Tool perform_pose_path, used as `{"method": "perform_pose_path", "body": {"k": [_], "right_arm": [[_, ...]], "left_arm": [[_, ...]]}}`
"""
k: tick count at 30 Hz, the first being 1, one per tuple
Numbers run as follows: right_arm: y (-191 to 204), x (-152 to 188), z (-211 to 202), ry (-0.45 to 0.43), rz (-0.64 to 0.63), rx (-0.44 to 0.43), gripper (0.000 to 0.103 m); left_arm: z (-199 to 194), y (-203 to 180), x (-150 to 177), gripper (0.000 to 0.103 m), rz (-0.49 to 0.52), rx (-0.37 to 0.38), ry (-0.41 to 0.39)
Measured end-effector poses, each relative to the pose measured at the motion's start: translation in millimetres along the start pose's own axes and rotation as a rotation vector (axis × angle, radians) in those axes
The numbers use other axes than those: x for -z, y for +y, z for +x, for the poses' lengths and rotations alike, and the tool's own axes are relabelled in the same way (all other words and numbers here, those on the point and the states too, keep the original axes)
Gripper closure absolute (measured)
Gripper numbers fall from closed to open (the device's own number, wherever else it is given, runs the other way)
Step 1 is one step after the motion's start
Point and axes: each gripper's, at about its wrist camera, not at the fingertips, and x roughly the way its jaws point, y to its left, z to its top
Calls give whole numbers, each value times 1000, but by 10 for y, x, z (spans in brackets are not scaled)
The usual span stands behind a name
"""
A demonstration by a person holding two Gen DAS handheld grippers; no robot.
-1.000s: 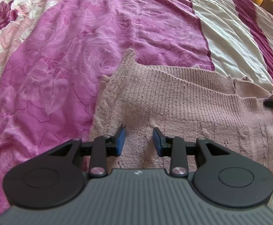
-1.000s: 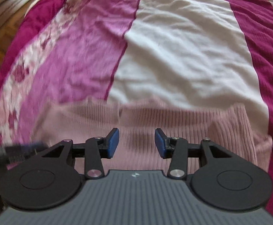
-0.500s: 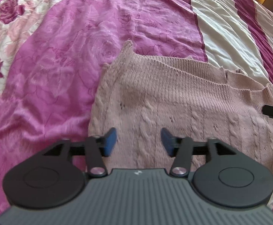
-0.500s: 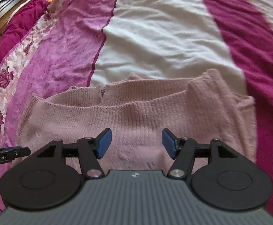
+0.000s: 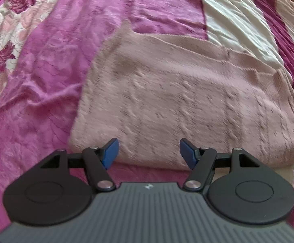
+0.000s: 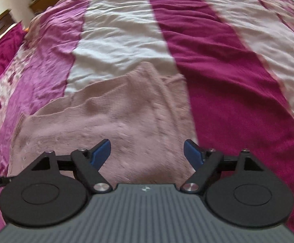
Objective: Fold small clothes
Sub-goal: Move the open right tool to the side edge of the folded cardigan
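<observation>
Between the blue pads of the left gripper [image 5: 149, 154] and of the right gripper [image 6: 147, 154] nothing is held: both sets of jaws have just been opening and now stand wide, poised above the near edge of the sweater [image 5: 187, 105]. Folded once, the sweater is laid flat across the bed [image 5: 46, 81], over the meeting of its pink and white stripes, with uneven layers showing along its far edge. Before the next fold, those far layers would best be squared, and each side edge gripped through all layers so that nothing is dragged askew.
</observation>
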Motion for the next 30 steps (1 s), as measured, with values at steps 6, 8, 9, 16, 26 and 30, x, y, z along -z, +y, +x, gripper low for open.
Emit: {"method": "perform_pose_path", "body": {"k": [6,8,9,16,26,30], "right_arm": [[-293,81,-51,-8,74,17,17],[-380,94,-26,0,91,18,17],[-415,96,-6,5,98,17,17],[-617,90,220,53,173,-77,17],[-513,36,690,123,125,-151,13],[-448,-27,765,122,106,-206,11]], "left_arm": [[-3,-303,90,35,-19,13,12],[7,-397,116,35,-18,17,20],[13,-449,133,35,-13,16,23],[73,-633,237,35,-27,-6,62],[171,-695,319,35,-62,-54,110],[206,-711,347,35,-69,-66,122]]}}
